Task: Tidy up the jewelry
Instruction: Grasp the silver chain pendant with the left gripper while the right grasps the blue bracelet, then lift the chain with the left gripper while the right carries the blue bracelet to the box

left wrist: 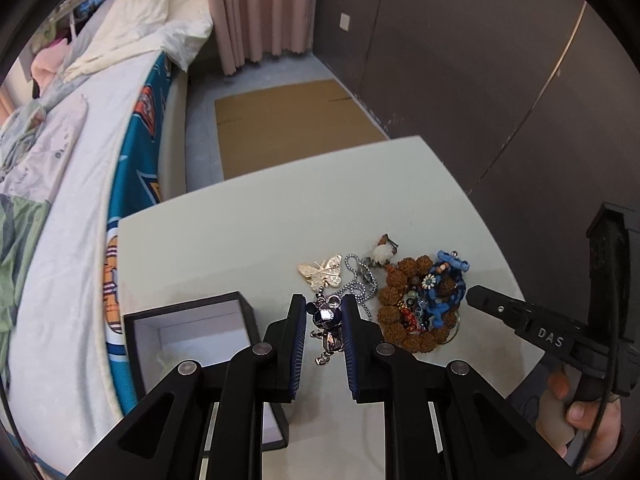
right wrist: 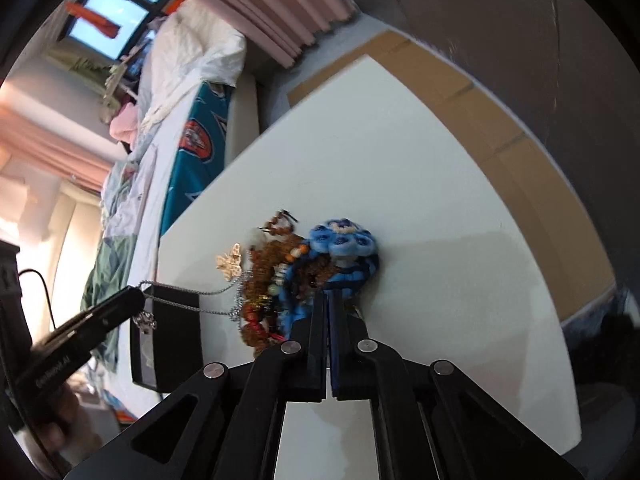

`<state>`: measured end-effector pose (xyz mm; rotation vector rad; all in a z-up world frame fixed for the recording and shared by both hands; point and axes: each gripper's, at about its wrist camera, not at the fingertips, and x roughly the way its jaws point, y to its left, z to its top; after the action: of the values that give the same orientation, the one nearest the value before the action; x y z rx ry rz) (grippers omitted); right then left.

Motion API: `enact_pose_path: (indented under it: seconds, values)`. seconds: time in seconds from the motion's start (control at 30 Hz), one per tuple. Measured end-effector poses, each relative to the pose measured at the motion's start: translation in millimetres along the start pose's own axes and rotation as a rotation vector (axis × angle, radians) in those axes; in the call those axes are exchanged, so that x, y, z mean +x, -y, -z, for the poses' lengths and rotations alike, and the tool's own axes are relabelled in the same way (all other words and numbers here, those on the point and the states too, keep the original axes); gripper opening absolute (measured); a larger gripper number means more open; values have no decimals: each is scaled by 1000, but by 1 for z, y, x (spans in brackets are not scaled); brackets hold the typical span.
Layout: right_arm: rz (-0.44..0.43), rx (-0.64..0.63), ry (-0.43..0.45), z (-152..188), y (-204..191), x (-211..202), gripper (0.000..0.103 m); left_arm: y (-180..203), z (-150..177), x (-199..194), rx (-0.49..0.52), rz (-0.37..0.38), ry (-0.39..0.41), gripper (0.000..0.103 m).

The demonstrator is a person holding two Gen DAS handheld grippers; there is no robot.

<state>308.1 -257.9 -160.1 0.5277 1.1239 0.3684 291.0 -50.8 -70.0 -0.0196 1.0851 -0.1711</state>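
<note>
My left gripper [left wrist: 323,306] is shut on a silver bear pendant [left wrist: 327,320] whose bead chain [left wrist: 360,280] trails back to the jewelry pile. It holds the pendant above the white table [left wrist: 240,240], right of an open black box [left wrist: 192,332]. In the right wrist view the pendant [right wrist: 146,322] hangs from the left gripper [right wrist: 134,300] with the chain [right wrist: 188,300] stretched to the pile. My right gripper [right wrist: 328,300] is shut, its tips pressing on a blue cord bracelet [right wrist: 344,248] in the pile of brown bead bracelets [left wrist: 404,304]. A gold butterfly brooch [left wrist: 322,272] lies beside the pile.
A bed [left wrist: 60,200] with a teal printed side runs along the table's left. Flat cardboard [left wrist: 288,120] lies on the floor beyond the table. A dark wall [left wrist: 480,80] stands at the right. Pink curtains [left wrist: 256,8] hang at the back.
</note>
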Motion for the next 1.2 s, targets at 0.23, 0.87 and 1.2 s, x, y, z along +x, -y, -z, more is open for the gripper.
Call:
enact_pose_path:
  seconds: [0.23,0.87,1.2]
  values:
    - [-26,-83,79,-1,-30,-38,2,-6,4,-31,-10,11,62,18]
    - [-16,-70,90,0,-52,-51,30,-24,5,-140,-4,36,286,18]
    - [40,116,-7,2,6,9,49,-32,-1,-166,7,13,341,18]
